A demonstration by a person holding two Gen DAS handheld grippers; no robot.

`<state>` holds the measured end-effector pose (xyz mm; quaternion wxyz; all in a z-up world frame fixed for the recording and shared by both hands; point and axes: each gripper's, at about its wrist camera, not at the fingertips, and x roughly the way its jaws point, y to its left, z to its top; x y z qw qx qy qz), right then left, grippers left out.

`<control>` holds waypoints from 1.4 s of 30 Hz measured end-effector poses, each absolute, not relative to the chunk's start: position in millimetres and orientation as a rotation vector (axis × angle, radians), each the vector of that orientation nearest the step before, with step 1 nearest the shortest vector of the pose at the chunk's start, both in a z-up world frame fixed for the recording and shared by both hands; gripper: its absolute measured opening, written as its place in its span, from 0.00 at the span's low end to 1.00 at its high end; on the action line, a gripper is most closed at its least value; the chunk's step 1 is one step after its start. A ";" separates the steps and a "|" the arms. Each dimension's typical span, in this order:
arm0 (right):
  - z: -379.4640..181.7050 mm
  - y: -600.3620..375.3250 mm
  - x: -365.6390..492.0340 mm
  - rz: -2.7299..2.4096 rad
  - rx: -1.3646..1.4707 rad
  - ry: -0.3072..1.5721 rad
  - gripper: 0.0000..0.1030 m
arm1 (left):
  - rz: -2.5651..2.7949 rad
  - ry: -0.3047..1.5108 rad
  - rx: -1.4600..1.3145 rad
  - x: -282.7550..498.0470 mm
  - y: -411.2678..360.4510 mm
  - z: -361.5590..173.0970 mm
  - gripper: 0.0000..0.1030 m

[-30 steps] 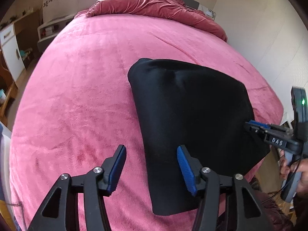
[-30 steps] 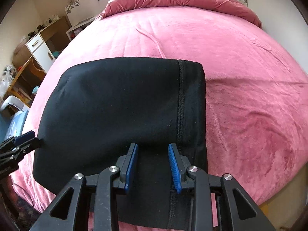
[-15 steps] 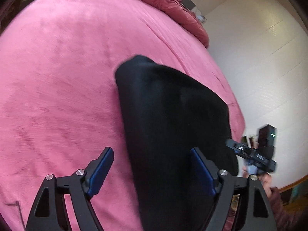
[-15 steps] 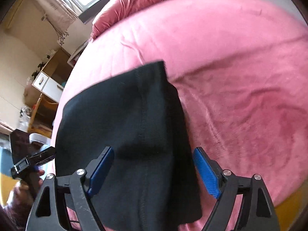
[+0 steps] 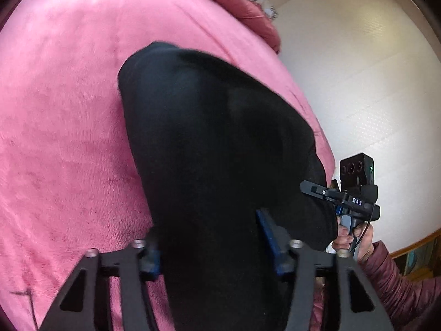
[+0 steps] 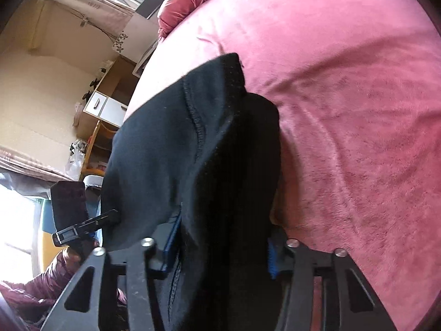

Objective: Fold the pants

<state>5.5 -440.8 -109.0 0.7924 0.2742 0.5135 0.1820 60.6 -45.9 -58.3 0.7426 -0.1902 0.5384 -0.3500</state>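
Change: you brought both grippers down and in; near hem now between both jaws.
Left gripper (image 5: 212, 244): closing over hem; not visibly clamped.
Right gripper (image 6: 220, 241): likewise closing.
Pants (image 5: 215, 143): folded, on pink bed (image 5: 63, 127).
Risk: uneven bites; layers could slip, skewing your fold.

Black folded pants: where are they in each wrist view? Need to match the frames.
Left wrist: black folded pants fill the centre, running down between that gripper's fingers.
Right wrist: pants sit centre-left, near edge between that gripper's fingers.
Shared landmark: crumpled pink duvet at the bed's far end.
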 end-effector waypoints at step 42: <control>-87.0 -264.4 239.8 0.413 0.316 1.101 0.71 | -0.149 0.984 -0.256 187.2 27.3 -6.2 0.71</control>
